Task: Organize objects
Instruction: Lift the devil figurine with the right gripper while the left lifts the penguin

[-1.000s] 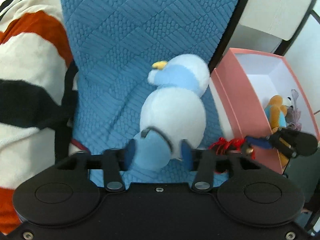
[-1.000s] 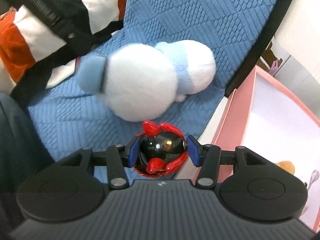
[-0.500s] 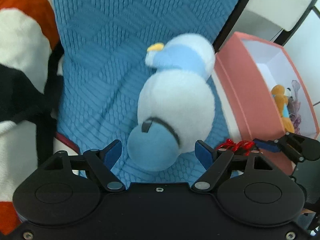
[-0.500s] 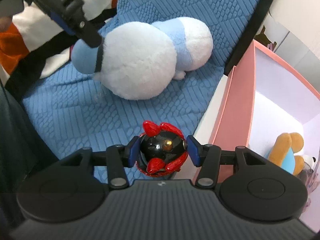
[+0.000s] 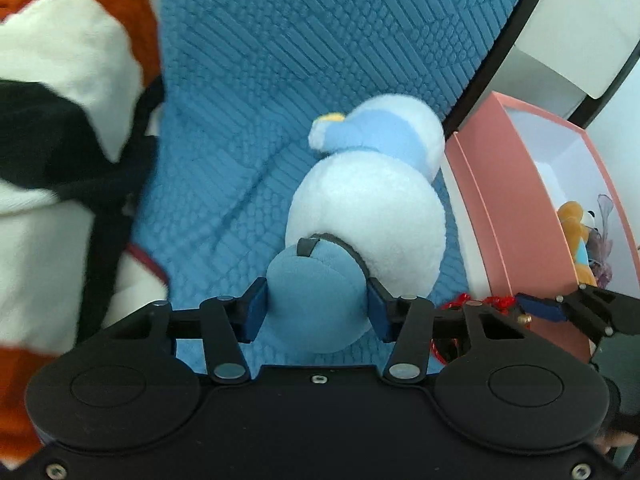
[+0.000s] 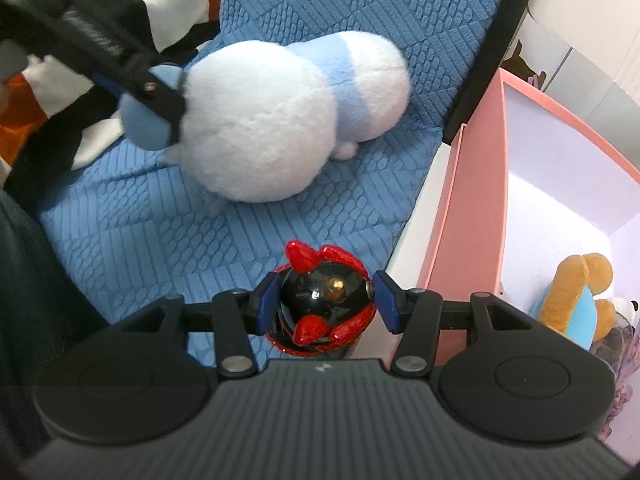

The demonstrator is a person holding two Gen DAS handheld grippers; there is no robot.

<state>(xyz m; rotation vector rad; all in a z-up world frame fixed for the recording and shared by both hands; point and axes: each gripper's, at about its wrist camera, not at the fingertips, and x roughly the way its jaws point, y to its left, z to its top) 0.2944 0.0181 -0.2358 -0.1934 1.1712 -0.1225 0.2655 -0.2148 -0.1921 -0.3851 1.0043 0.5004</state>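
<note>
A white and light-blue plush toy (image 5: 372,208) lies on the blue quilted cover (image 5: 280,60). My left gripper (image 5: 316,308) is shut on the plush's blue end, pads touching both sides. The plush also shows in the right wrist view (image 6: 276,120), with the left gripper's finger (image 6: 160,92) on its blue end. My right gripper (image 6: 324,304) is shut on a black ball with red ornament (image 6: 324,304), held above the cover's edge beside the pink box (image 6: 472,208).
The pink box (image 5: 516,216) stands right of the cover and holds an orange and blue plush (image 6: 576,300) and purple items. A large white, orange and black plush (image 5: 52,120) lies at the left. A black frame bar (image 6: 496,36) edges the cover.
My left gripper was shut on the plush's blue end, opened wide half a second ago, and has closed on it again. The right gripper keeps its ball and has shifted slightly.
</note>
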